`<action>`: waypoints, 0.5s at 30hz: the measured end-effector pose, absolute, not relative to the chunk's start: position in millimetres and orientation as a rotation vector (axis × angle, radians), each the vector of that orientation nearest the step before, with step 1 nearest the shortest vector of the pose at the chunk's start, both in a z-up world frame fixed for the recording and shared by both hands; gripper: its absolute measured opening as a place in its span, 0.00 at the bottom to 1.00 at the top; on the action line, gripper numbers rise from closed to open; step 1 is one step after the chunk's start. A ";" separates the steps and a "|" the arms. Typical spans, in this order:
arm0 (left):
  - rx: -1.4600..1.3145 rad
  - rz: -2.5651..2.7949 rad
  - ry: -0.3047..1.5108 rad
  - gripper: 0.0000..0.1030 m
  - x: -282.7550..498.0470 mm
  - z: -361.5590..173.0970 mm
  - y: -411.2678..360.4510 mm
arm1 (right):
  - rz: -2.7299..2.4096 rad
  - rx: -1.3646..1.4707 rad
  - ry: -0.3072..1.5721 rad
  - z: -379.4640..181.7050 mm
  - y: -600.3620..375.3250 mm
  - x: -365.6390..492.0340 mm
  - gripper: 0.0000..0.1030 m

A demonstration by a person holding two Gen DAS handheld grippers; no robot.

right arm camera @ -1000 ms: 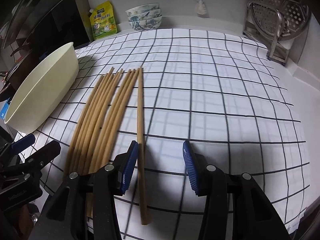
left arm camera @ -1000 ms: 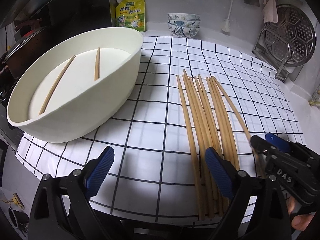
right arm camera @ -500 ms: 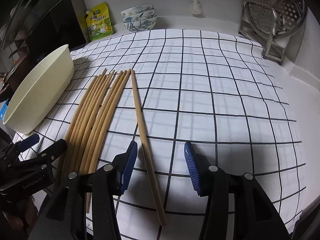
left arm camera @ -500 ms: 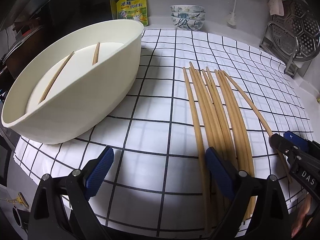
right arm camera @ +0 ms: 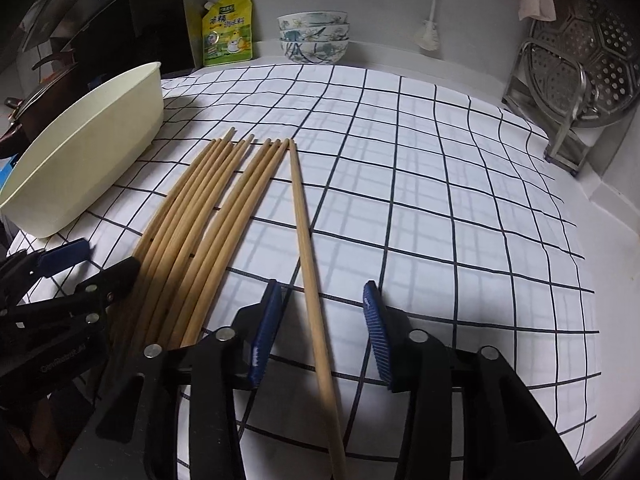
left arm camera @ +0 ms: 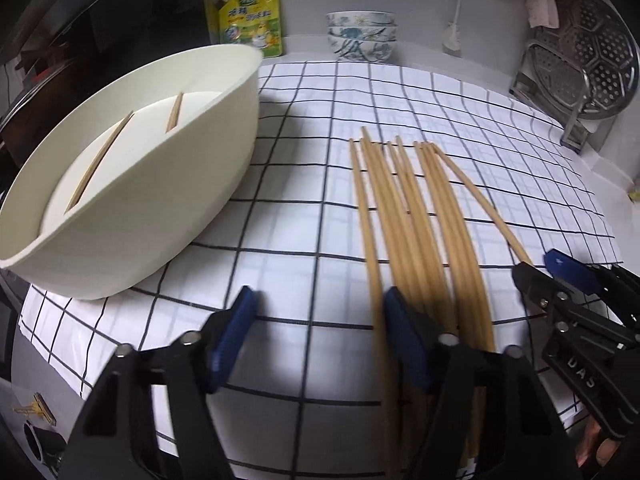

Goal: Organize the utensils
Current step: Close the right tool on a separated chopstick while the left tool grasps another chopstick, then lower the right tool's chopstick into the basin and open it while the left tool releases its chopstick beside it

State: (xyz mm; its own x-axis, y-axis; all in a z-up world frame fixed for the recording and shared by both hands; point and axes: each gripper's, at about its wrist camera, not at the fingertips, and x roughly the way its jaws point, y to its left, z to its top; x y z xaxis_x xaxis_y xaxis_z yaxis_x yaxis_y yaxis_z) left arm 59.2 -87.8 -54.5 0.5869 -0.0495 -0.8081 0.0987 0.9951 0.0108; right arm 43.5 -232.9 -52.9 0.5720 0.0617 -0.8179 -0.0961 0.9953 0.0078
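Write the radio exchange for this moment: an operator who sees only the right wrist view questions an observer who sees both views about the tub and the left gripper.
Operator: I see only the outside of the tub. Is anything in it?
Observer: Two chopsticks lie inside the cream tub.
Operator: What is between the left gripper's pads?
Observer: The left gripper has just been closing its jaws but is open. Only the leftmost chopstick of the row runs between them, close to one pad.
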 end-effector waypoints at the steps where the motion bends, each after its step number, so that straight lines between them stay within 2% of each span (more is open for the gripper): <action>1: 0.059 -0.096 0.938 0.47 59.3 -54.1 -89.9 | 0.099 -0.041 0.957 -52.7 -231.5 43.0 0.26; 2: 0.064 -0.108 0.938 0.44 59.0 -53.4 -92.4 | 0.106 -0.045 0.956 -52.3 -229.8 42.5 0.22; 4: 0.061 -0.134 0.941 0.20 59.1 -52.6 -94.8 | 0.109 -0.048 0.952 -52.1 -228.5 41.6 0.07; 6: 0.050 -0.155 0.949 0.07 59.4 -52.3 -94.9 | 0.109 -0.029 0.948 -52.2 -230.6 40.6 0.06; 15: 0.018 -0.197 0.957 0.07 53.5 -45.4 -90.0 | 0.112 0.113 0.932 -45.2 -246.9 35.7 0.06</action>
State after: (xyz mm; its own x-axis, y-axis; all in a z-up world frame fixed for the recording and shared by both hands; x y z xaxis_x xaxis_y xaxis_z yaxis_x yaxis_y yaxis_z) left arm 53.5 -90.0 -45.4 0.5595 -0.1594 -0.8134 0.1754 0.9819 -0.0718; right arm 35.7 -246.9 -45.2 0.5916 0.1448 -0.7931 -0.0472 0.9883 0.1452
